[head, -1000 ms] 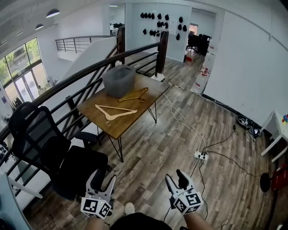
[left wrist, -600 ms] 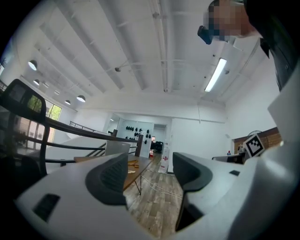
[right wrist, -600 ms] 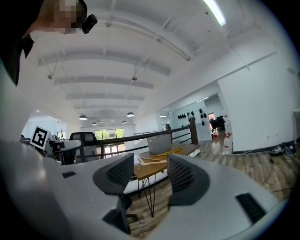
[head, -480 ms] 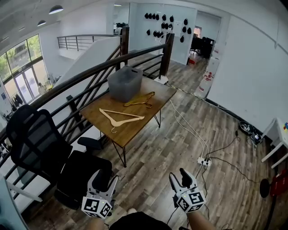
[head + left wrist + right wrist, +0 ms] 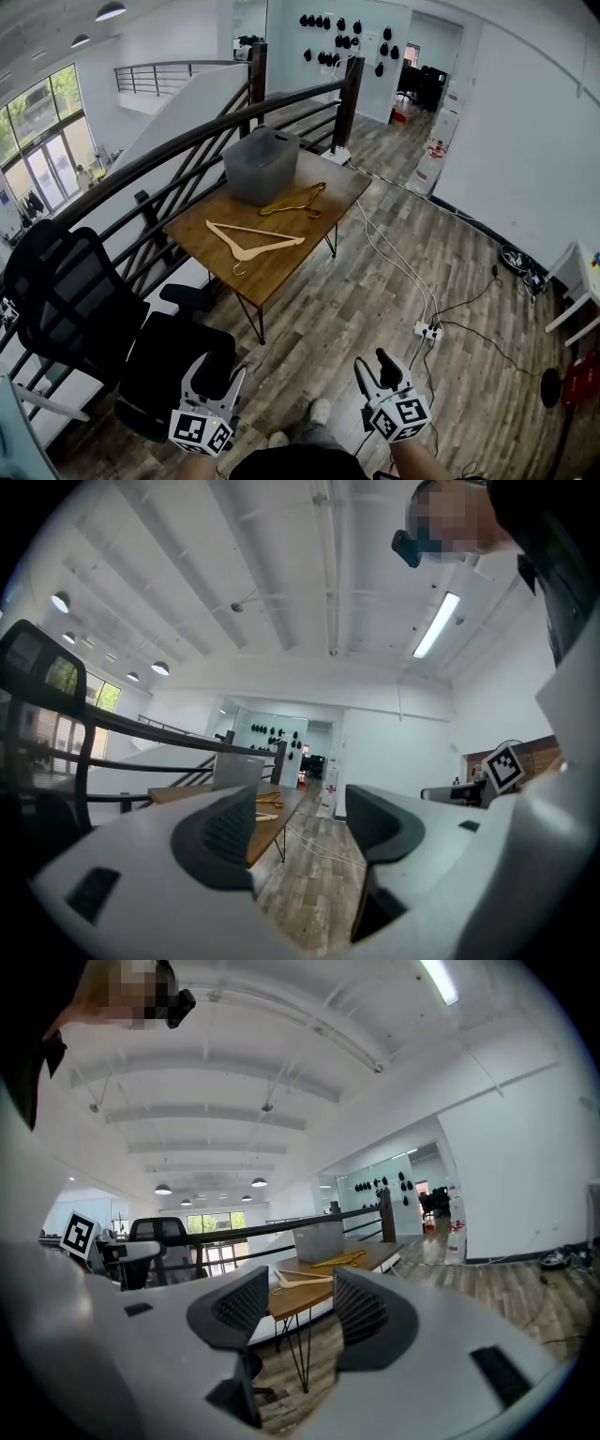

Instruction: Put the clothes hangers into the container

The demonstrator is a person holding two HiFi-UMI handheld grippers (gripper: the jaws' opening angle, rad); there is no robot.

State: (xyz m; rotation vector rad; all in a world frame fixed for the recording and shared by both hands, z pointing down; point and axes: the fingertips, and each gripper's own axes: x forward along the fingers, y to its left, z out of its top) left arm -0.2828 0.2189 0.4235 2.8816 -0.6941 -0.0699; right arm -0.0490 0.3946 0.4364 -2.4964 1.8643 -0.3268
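Observation:
A grey plastic container (image 5: pixel 262 164) stands at the far end of a wooden table (image 5: pixel 272 274). A light wooden hanger (image 5: pixel 253 240) lies mid-table, and a darker golden hanger (image 5: pixel 295 201) lies right beside the container. Both grippers hang low, far from the table over the floor. My left gripper (image 5: pixel 215 370) and right gripper (image 5: pixel 372 364) are open and hold nothing. The left gripper view shows open jaws (image 5: pixel 300 822) with the container (image 5: pixel 236 771) far off. In the right gripper view the jaws (image 5: pixel 300 1302) frame the light hanger (image 5: pixel 302 1279), the golden hanger (image 5: pixel 342 1259) and the container (image 5: pixel 319 1239).
A black office chair (image 5: pixel 84 309) stands at the near left, next to a dark stair railing (image 5: pixel 187 141) that runs behind the table. White cables and a power strip (image 5: pixel 424 330) lie on the wood floor at the right. A shoe (image 5: pixel 319 412) shows between the grippers.
The view has shifted a little as the person steps; a shoe now shows ahead between the grippers. Both grippers keep their low place and stay open.

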